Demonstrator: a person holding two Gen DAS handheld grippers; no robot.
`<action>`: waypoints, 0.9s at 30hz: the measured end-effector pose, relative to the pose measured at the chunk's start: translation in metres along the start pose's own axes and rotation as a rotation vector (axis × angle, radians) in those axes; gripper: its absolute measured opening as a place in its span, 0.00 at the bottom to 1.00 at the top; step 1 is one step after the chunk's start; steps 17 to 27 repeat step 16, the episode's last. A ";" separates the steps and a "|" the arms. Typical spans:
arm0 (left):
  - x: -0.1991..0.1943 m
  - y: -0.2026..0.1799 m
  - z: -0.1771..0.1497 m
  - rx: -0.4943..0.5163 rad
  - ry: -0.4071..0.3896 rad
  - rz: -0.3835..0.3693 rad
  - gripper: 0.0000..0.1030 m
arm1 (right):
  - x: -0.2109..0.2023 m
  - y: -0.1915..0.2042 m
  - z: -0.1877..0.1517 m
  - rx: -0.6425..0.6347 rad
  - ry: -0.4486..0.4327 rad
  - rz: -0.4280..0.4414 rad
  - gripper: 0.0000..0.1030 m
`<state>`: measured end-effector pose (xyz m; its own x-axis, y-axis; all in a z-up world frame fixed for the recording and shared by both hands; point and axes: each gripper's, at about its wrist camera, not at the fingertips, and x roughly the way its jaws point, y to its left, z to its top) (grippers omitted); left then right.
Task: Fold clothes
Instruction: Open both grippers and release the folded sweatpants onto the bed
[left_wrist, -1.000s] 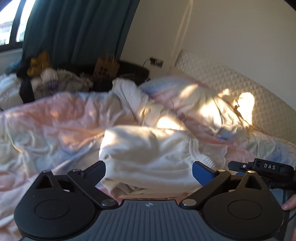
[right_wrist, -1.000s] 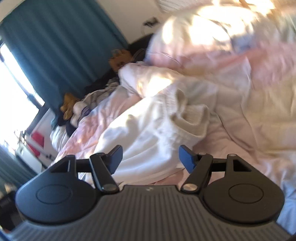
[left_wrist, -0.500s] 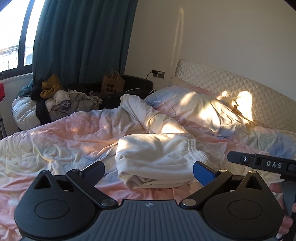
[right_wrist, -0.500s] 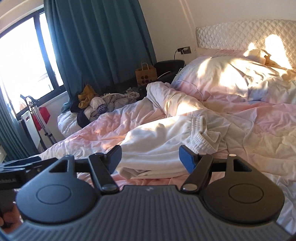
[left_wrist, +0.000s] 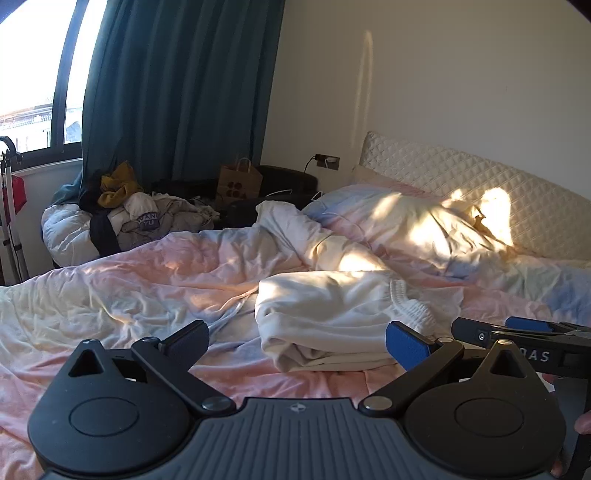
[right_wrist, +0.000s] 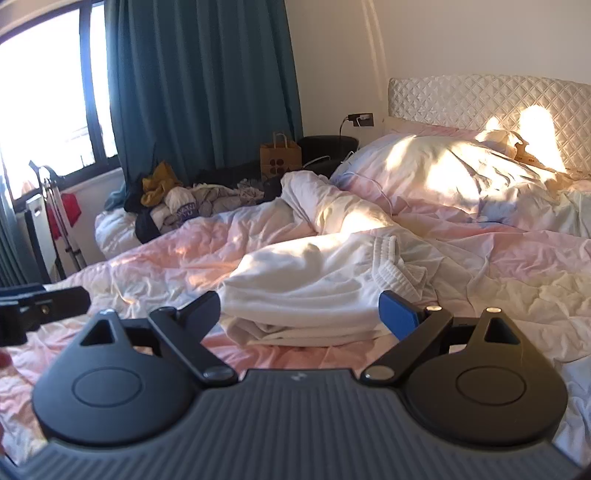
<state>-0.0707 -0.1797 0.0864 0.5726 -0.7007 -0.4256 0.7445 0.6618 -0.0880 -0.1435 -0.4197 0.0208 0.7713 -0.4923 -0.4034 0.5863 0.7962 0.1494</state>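
Now both grippers' fingers (left_wrist: 406, 343) (right_wrist: 397, 314) gape wide, right's opening, touching nothing.

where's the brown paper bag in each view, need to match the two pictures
Left wrist: brown paper bag stands upper centre-left, beside the teal curtain, behind the bed.
Right wrist: brown paper bag stands upper centre, right of the curtain.
Shared landmark: the wall socket, just right of the bag in both.

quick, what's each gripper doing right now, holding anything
left gripper: open, holding nothing.
right gripper: jaws opening, nothing between them; the folded white cotton garment lies on the bed beyond, untouched.
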 end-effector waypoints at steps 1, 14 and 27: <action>0.000 0.000 0.000 -0.001 -0.001 0.003 1.00 | 0.000 0.001 -0.001 -0.001 -0.001 -0.008 0.91; 0.000 -0.005 -0.002 0.020 -0.003 0.050 1.00 | -0.001 0.003 -0.008 -0.025 0.023 -0.047 0.91; -0.001 -0.005 -0.002 0.017 0.000 0.049 1.00 | -0.003 0.005 -0.009 -0.034 0.021 -0.047 0.91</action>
